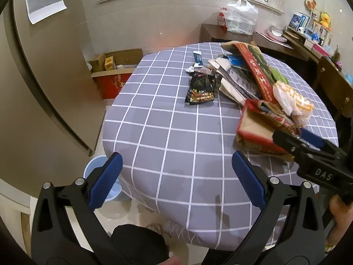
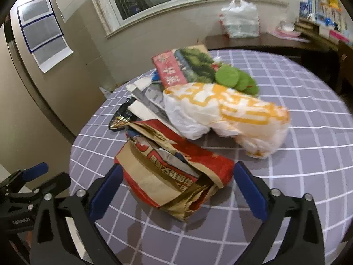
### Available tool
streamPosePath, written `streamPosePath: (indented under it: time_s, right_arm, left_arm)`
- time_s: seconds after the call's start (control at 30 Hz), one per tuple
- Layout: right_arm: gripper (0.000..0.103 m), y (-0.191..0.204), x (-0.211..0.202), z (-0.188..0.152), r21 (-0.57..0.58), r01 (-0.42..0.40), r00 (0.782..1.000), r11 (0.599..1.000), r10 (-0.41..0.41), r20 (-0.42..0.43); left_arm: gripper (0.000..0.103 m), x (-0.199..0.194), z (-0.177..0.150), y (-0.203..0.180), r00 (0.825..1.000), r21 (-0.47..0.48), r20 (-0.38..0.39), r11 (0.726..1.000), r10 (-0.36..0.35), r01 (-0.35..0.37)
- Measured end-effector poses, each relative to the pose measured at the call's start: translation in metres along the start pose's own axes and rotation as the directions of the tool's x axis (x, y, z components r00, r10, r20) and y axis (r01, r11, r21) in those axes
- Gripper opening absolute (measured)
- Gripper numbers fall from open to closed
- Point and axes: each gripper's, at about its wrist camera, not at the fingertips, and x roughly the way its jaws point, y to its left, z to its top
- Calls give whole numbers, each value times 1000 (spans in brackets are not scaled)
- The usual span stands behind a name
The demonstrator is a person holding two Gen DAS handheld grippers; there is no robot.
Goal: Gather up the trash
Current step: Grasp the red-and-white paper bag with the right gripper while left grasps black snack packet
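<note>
A pile of trash lies on the round table (image 1: 167, 137): a crumpled red-and-brown paper bag (image 1: 258, 128) (image 2: 172, 172), a white-and-orange plastic bag (image 1: 291, 101) (image 2: 227, 114), a black snack wrapper (image 1: 200, 86), flattened cartons (image 1: 238, 81) and a red-green box (image 2: 181, 66). My left gripper (image 1: 176, 176) is open and empty over the table's near edge. My right gripper (image 2: 176, 183) is open, its fingers either side of the paper bag's near end; it also shows in the left wrist view (image 1: 308, 145).
A light blue bin (image 1: 97, 172) stands on the floor below the table's left edge. Cardboard boxes (image 1: 112, 70) sit by the wall. A side table with a white plastic bag (image 1: 240, 17) and cluttered shelves (image 1: 308, 33) stand behind.
</note>
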Motion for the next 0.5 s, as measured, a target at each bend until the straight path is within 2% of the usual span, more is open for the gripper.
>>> streamPosePath:
  time_s: [0.03, 0.1, 0.13, 0.17, 0.2, 0.3, 0.5]
  right_arm:
    - [64, 1, 2, -1, -7, -11, 1000, 1000, 11, -5]
    - [57, 2, 5, -2, -21, -33, 999, 999, 33, -18]
    - [51, 3, 3, -3, -25, -44, 999, 999, 44, -6]
    - [32, 5, 2, -3, -27, -50, 999, 998, 50, 3]
    - [24, 7, 0, -2, -32, -53, 998, 998, 54, 12]
    - [14, 16, -7, -1, -70, -37, 998, 997, 40, 50]
    - [13, 32, -12, 12, -112, -43, 994, 993, 54, 90]
  left_arm:
    - [97, 2, 2, 0, 1000, -1, 2, 1000, -1, 1]
    - [97, 6, 5, 2, 1000, -6, 5, 1000, -11, 11]
    - [97, 8, 7, 2, 1000, -10, 5, 1000, -15, 15]
    - [97, 10, 8, 3, 1000, -12, 6, 1000, -22, 22]
    - [97, 12, 10, 4, 1000, -12, 10, 1000, -29, 29]
    - [97, 16, 15, 7, 999, -19, 15, 999, -44, 44]
    - [97, 20, 24, 14, 997, -35, 34, 997, -71, 72]
